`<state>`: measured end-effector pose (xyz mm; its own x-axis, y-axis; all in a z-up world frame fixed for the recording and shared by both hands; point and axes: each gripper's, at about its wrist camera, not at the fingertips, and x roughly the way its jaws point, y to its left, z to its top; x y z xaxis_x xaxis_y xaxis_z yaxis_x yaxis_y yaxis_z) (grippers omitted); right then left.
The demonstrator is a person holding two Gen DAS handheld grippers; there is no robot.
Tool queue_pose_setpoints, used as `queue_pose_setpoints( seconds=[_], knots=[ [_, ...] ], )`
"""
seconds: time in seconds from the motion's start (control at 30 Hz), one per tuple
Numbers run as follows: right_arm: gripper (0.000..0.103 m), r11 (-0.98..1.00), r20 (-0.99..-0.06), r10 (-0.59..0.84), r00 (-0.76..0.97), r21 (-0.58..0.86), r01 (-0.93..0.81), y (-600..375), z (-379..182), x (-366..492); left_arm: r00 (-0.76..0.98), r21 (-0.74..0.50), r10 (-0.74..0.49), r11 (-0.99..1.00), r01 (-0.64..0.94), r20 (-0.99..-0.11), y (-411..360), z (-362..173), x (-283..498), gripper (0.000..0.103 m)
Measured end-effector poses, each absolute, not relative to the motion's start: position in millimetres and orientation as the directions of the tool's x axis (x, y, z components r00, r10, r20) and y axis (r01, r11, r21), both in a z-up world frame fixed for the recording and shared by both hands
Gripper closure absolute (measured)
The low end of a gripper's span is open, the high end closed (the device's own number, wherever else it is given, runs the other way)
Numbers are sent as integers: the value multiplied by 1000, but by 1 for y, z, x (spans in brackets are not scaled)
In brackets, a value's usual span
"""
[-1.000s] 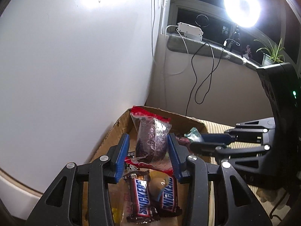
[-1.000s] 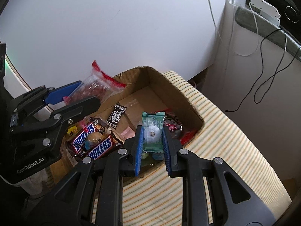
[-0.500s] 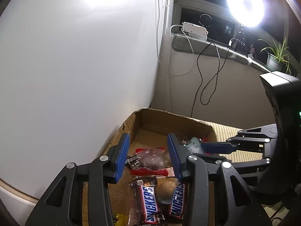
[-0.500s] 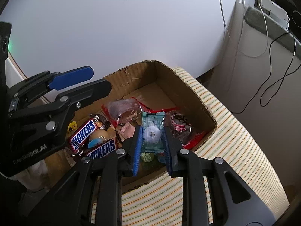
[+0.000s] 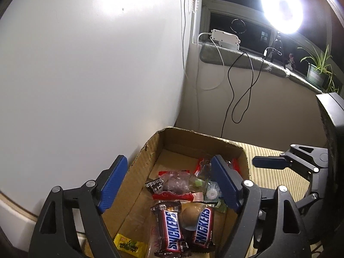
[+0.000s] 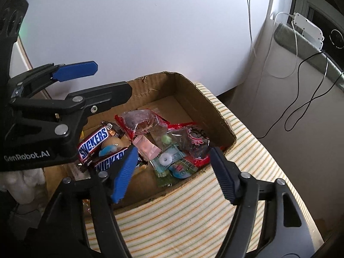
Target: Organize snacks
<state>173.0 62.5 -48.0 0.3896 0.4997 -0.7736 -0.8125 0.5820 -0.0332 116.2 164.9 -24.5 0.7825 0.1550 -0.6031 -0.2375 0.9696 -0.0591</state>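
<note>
In the left wrist view the wall fills the upper left. At the bottom, the left claw hangs over the box, its jaws opening wide with nothing pressed between the pads; the snacks lie below in the box. At lower left of the box floor sits a yellow sweet. Right of it two Snickers lie side by side with a round brown ball between them. Above them lies a clear red-edged bag, a small black packet touching its left edge. Further right, half behind the claw's right finger, is the mint packet. At the right edge the right claw shows above the striped surface. A lamp glares upper right, a plant below it.

In the right wrist view the left claw reaches in from the left over the box. Low in the frame the right claw has its jaws opening, empty; the mint packet lies loose in the box's near corner between them, beside a pink sachet and a second clear bag. The striped surface runs along the bottom right.
</note>
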Motion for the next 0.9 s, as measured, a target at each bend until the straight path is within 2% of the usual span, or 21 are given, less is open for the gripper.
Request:
queue_pose_setpoints(
  seconds=[0.1, 0.27, 0.4, 0.57, 0.7, 0.9],
  knots=[
    [21, 587, -758, 502, 415, -53, -808, 57, -43, 166, 781, -63, 151, 970, -236, -606, 163, -23, 112, 22],
    [19, 604, -738, 508, 445, -64, -795, 47, -37, 155, 788, -52, 160, 970, -237, -594, 158, -20, 102, 23],
    [11, 619, -714, 513, 477, -77, -781, 37, -29, 144, 801, -58, 174, 966, -252, -573, 156, -13, 89, 23],
    [10, 654, -688, 518, 507, -64, -754, 23, -21, 136, 811, -59, 193, 961, -269, -552, 153, -6, 72, 22],
    [4, 679, -663, 524, 534, -53, -732, 11, -15, 130, 817, -48, 206, 961, -273, -538, 147, -3, 59, 22],
    [0, 707, -633, 517, 576, -65, -705, 3, -6, 120, 814, -31, 229, 957, -289, -534, 139, -6, 44, 22]
  ],
)
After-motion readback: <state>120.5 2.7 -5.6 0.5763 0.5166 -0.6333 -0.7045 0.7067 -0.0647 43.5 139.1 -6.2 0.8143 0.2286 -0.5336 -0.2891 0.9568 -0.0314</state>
